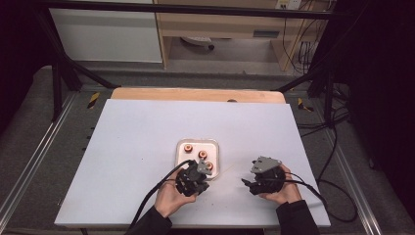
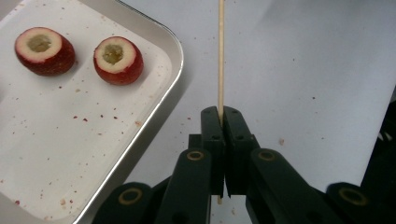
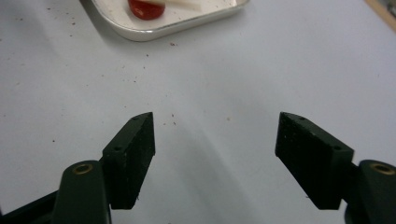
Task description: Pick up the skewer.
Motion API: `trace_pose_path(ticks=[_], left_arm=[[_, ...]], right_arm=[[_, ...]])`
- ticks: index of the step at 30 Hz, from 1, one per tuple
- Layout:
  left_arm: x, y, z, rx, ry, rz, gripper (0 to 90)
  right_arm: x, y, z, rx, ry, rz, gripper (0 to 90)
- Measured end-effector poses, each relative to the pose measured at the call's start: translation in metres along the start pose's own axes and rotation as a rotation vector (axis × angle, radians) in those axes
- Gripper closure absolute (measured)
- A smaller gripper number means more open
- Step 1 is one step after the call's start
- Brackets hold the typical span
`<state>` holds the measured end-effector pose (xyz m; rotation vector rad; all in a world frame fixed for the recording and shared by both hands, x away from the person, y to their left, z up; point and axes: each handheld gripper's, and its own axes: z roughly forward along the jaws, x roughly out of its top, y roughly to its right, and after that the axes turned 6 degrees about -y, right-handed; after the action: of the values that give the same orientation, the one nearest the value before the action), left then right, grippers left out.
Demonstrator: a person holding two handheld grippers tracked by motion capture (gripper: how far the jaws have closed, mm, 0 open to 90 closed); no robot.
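Observation:
My left gripper (image 2: 222, 114) is shut on a thin wooden skewer (image 2: 220, 56) that runs straight out past its jaws over the table. Just left of it lies a white tray (image 2: 159, 116) holding two cored red fruits (image 2: 44, 50) (image 2: 117, 59). In the high view the left gripper (image 1: 208, 172) sits at the tray's (image 1: 179, 154) near right corner, and the tray holds three fruits (image 1: 202, 154). My right gripper (image 1: 246, 183) is to the right of it, jaws pointing left. The right gripper (image 3: 215, 140) is open over bare table with nothing between its jaws.
The white table top (image 1: 147, 137) has small red crumbs around the tray. A wooden strip (image 1: 195, 94) runs along its far edge. Black frame bars and cables stand around the table's sides.

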<state>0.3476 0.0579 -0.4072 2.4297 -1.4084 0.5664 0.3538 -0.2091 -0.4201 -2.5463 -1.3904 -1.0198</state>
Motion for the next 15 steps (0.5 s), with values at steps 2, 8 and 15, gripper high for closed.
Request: trace_pose_path(ticks=[2,8,15], left_arm=[[-0.005,-0.001,-0.003,-0.001,0.053,-0.029,88.2],[-0.021,0.000,-0.008,0.003,0.160,-0.090,88.2],[-0.045,-0.001,-0.005,-0.005,0.240,-0.155,88.1]], right_arm=[[-0.001,0.001,0.001,0.003,-0.006,0.021,23.9],[-0.006,0.003,0.003,0.045,-0.027,0.126,14.0],[-0.003,0.002,0.006,0.113,-0.014,0.212,7.6]])
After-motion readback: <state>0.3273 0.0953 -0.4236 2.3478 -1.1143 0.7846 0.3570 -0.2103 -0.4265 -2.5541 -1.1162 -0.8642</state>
